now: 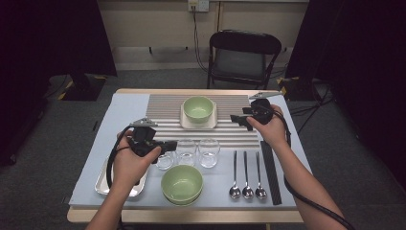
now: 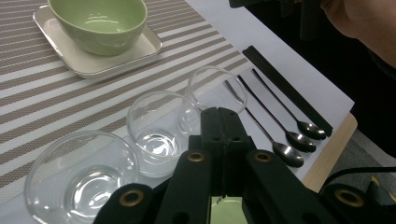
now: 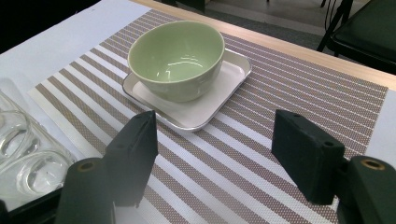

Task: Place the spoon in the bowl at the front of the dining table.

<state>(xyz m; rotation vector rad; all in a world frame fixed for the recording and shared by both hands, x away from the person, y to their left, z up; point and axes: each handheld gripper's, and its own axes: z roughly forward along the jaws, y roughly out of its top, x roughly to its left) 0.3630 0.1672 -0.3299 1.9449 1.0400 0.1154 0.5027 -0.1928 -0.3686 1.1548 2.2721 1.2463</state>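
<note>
My left gripper (image 1: 168, 145) hovers over the row of three clear glasses (image 1: 186, 151), jaws shut with nothing between them; in the left gripper view its tip (image 2: 223, 114) hangs above the middle glass (image 2: 156, 130). My right gripper (image 1: 238, 120) is held open just right of the far green bowl (image 1: 198, 109), which sits on a white square plate (image 1: 184, 123). The right gripper view shows that gripper (image 3: 219, 149) wide open over the striped placemat (image 3: 280, 88), with the bowl (image 3: 175, 58) ahead and apart from it. A second green bowl (image 1: 182, 183) stands near the front edge.
Three spoons (image 1: 247, 179) lie side by side at the front right, with a long black strip (image 1: 270, 170) beside them. A metal tray (image 1: 101, 184) lies at the front left under the left forearm. A black chair (image 1: 242, 57) stands beyond the table.
</note>
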